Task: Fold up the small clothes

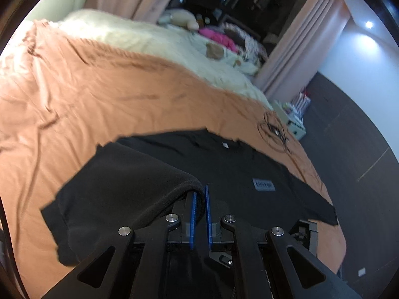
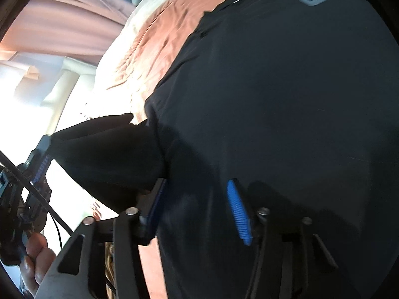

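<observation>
Left gripper (image 1: 199, 194) is pinching a sleeve of the black T-shirt (image 1: 224, 164); right gripper (image 2: 197, 186) is standing apart, empty.
The sleeve is lifted, probably for folding inward; the shirt is lying on the orange bedsheet (image 1: 87, 94), label (image 1: 263, 185) at two o'clock. No containers are showing.

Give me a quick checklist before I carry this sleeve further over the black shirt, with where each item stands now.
1. left gripper shut on the sleeve: ok.
2. right gripper open, nothing pinched between its blue pads: ok.
3. black shirt lying spread on the orange bedspread: ok.
4. Shirt body smooth under the right gripper: ok.
5. Far sleeve flat: cannot tell, blurred.
</observation>
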`<state>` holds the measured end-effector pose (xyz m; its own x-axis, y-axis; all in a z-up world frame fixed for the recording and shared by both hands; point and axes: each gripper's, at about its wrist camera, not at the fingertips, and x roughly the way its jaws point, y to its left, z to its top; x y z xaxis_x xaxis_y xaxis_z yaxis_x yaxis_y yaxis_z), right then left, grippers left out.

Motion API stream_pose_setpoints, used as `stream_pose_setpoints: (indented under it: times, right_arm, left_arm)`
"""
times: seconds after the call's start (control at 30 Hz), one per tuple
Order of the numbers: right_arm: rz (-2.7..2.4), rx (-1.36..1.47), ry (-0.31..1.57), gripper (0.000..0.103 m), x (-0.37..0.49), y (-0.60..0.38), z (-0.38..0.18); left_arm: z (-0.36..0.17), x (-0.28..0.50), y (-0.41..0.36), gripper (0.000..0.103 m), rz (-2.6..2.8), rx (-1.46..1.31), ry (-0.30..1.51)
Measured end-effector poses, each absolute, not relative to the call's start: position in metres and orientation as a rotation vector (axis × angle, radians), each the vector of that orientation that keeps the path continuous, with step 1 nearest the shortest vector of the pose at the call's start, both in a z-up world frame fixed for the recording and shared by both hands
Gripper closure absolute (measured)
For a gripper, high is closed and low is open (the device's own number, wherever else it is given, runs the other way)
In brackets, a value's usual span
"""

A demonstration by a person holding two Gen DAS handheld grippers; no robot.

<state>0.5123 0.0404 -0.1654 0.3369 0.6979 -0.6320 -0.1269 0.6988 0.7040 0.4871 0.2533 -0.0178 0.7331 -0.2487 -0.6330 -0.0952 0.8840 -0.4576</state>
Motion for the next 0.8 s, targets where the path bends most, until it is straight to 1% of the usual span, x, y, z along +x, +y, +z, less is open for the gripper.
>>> stream_pose_setpoints:
  times: [0.03,0.07,0.1,0.13,0.17,0.23,0.4,0.63,0.7,0.8]
  right_arm:
    - [0.572,0.596,1.098,0.053,0.511,0.037,-0.166]
    - [0.564,0.584,1.092,0.053,0.51,0.036,-0.166]
    - [0.555,0.574,1.087,0.053,0.51,0.036,-0.167]
    - [0.544,0.567,1.083,0.053,0.511,0.034,-0.168]
    - [0.538,0.567,1.082,0.053,0.511,0.035,-0.166]
    - [0.526,0.562,1.075,0.053,0.514,0.041,-0.16]
    - [0.535,0.533,1.064,0.053,0.509,0.06,-0.151]
    - [0.611,0.43,1.037,0.053,0.497,0.084,-0.142]
    - [0.623,0.417,1.033,0.053,0.493,0.078,-0.143]
    - [0.641,0.402,1.03,0.053,0.494,0.077,-0.143]
  left_arm:
    - [-0.022,0.491,0.247,0.082,-0.106,-0.497,0.789]
    - [-0.026,0.492,0.243,0.06,-0.129,-0.505,0.814]
    - [-0.027,0.49,0.24,0.05,-0.147,-0.509,0.823]
    - [-0.027,0.485,0.237,0.037,-0.16,-0.5,0.819]
    - [-0.027,0.48,0.236,0.03,-0.158,-0.483,0.815]
    - [-0.025,0.467,0.239,0.026,-0.144,-0.461,0.813]
    - [-0.033,0.443,0.274,0.026,0.001,-0.466,0.834]
    - [-0.082,0.415,0.342,0.027,0.206,-0.551,0.911]
    - [-0.096,0.411,0.354,0.029,0.232,-0.581,0.927]
    - [-0.112,0.411,0.361,0.029,0.269,-0.581,0.953]
